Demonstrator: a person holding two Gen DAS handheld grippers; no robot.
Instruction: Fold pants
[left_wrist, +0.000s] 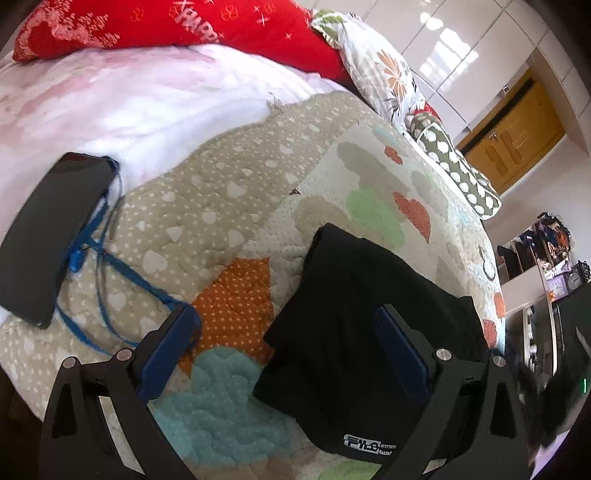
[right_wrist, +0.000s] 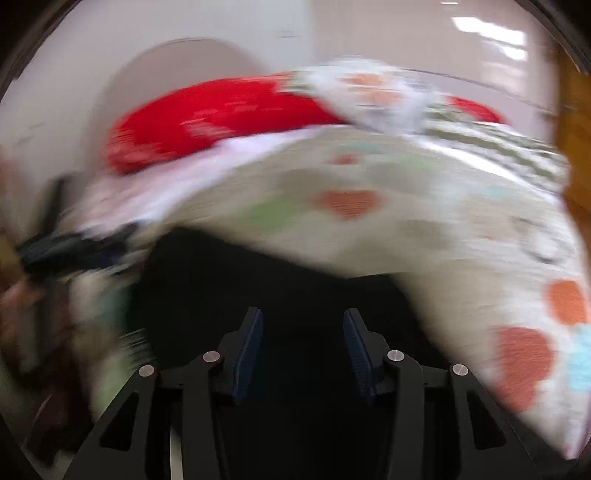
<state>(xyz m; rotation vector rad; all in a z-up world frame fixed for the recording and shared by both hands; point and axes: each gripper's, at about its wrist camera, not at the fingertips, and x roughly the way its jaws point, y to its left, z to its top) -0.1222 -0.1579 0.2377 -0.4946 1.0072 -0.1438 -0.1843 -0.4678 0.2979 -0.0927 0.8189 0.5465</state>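
Folding looks nearly finished: folded black fabric pants (left_wrist: 354, 332) lower right; left hand-held gripper (left_wrist: 288, 354) spread wide, right hand-held gripper (right_wrist: 303, 350) parted, empty; next, smoothing

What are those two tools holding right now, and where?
Nothing. The left tool stands wide open beside the folded black pants; the right tool is open above them, though that view is blurred.

Free quilt (left_wrist: 229, 192) surface lies open between the folded black pants (left_wrist: 354, 302) and the phone (left_wrist: 51, 236) at the left. A blue cord (left_wrist: 107, 258) trails from the phone across that gap. Pillows, including a red one (left_wrist: 155, 26), close off the far edge.
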